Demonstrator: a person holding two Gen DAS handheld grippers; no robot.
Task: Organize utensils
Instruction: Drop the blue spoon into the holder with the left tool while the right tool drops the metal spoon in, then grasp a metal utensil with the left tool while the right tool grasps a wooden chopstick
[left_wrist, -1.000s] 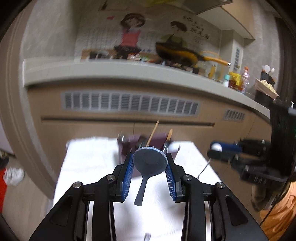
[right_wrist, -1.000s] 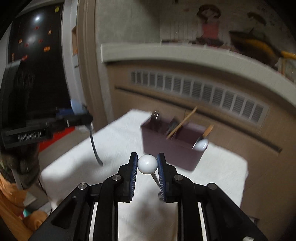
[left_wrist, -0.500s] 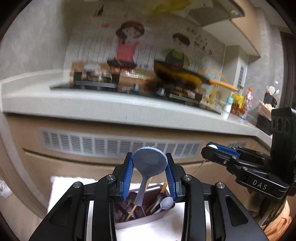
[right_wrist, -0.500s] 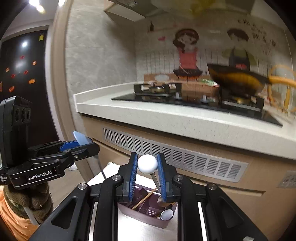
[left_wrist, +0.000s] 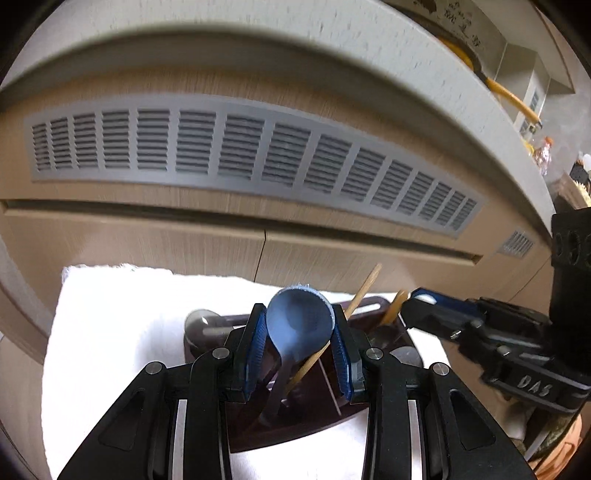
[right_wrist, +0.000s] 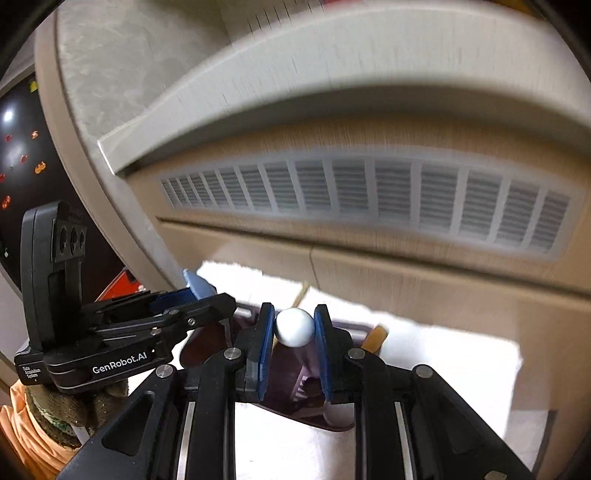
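My left gripper (left_wrist: 299, 334) is shut on a blue-grey spoon (left_wrist: 298, 322), bowl up, its handle reaching down into the dark maroon utensil box (left_wrist: 295, 424) right below. My right gripper (right_wrist: 294, 338) is shut on a white spoon (right_wrist: 294, 326) by its round bowl, held over the same box (right_wrist: 291, 391). The box holds wooden chopsticks (left_wrist: 364, 291), a wooden-handled utensil (left_wrist: 393, 312) and a metal spoon (left_wrist: 197, 321). Each gripper shows in the other's view: the right one (left_wrist: 417, 299) and the left one (right_wrist: 201, 291).
The box stands on a white cloth-covered table (left_wrist: 118, 314). Just behind it is a wooden cabinet front with a long grey vent grille (left_wrist: 240, 151) under a pale counter edge (left_wrist: 258, 59). A dark fridge door (right_wrist: 18, 155) is at far left.
Both grippers have tilted down and moved in over the utensil box with their spoons. The stove and wall picture have left view; the blue-grey spoon's handle now reaches into the box.
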